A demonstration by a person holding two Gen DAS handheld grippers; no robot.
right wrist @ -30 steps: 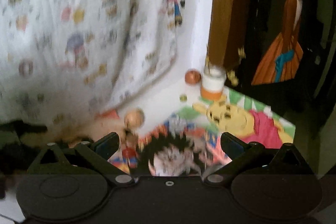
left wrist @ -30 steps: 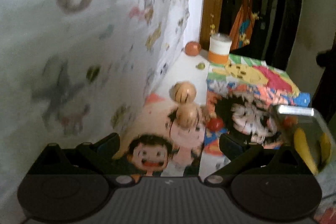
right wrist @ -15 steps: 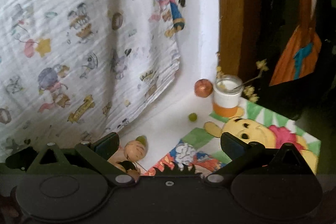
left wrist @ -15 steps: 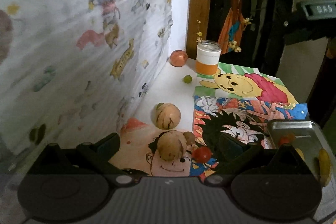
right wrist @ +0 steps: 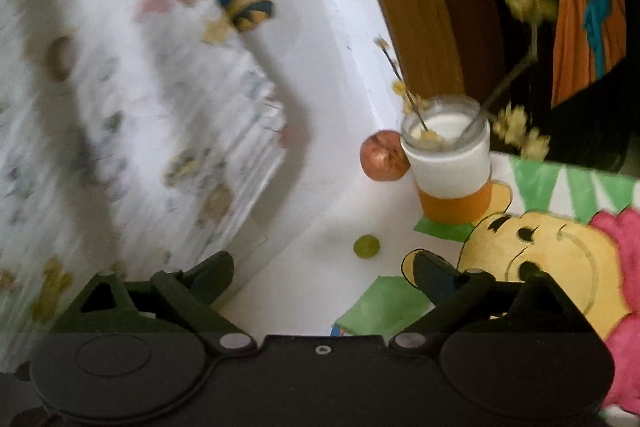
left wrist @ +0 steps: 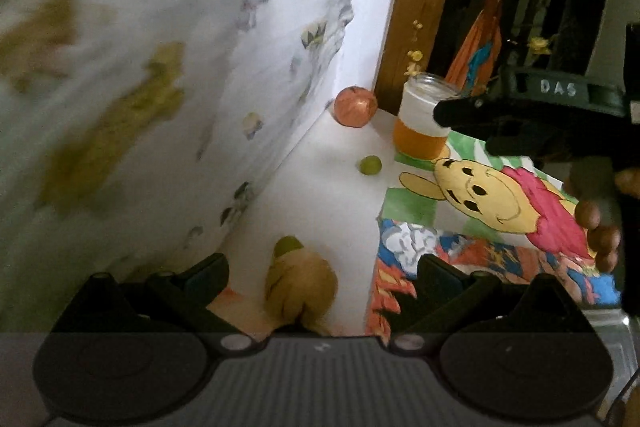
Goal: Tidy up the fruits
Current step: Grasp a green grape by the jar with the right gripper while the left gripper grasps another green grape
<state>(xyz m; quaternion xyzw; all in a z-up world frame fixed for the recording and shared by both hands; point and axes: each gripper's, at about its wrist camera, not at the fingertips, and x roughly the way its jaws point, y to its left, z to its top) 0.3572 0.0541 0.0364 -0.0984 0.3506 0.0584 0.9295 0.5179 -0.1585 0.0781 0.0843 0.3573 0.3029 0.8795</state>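
Claws have both swept forward along the table (left wrist: 320,195): right claw (right wrist: 324,269), wide but just narrowing and empty, now faces the green grape (right wrist: 366,246) and apple (right wrist: 384,155), while left claw (left wrist: 320,271) gapes around the striped fruit (left wrist: 300,291).
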